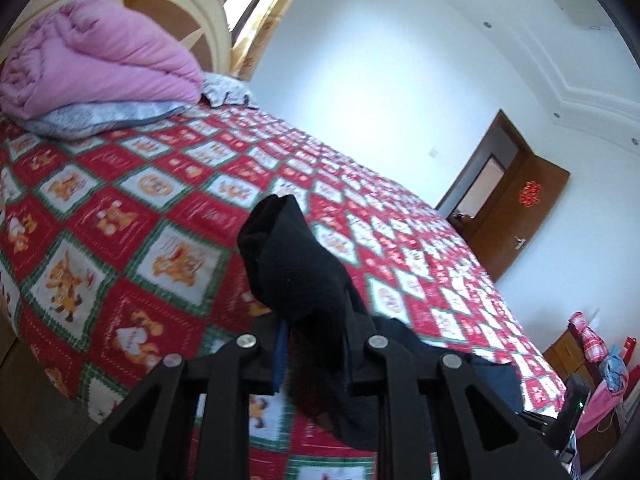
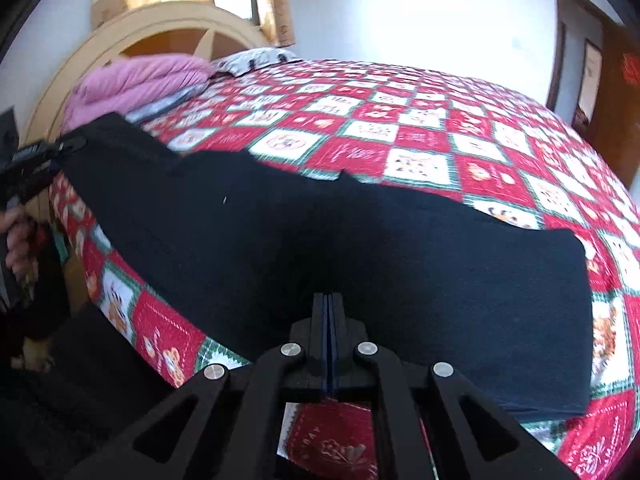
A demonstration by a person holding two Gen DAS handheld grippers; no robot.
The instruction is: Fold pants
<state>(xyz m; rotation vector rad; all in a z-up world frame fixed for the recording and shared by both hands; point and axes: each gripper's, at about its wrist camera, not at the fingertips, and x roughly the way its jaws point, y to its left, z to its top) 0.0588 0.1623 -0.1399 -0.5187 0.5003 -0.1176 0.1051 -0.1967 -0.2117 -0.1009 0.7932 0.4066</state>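
left wrist view: left gripper (image 1: 316, 344) clamps a bunched end of the black pants (image 1: 288, 252); right gripper (image 2: 329, 312), fingers pressed together, pinches the pants' near edge over the bedspread (image 2: 420, 128).

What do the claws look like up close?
Both claws, left claw and right claw, are matte black plastic with two flat fingers lined by thin blue pads. Behind them spread black struts with triangle-shaped cutouts, pinned by round silver bolts. No cables or sleeves show.

I saw matt black knit pants (image 2: 360, 248) on a quilted cotton-looking bedspread (image 1: 120, 208), matt black plastic gripper fingers (image 2: 320, 320) with shiny metal pins, upper-left glossy cream headboard (image 2: 168, 20).
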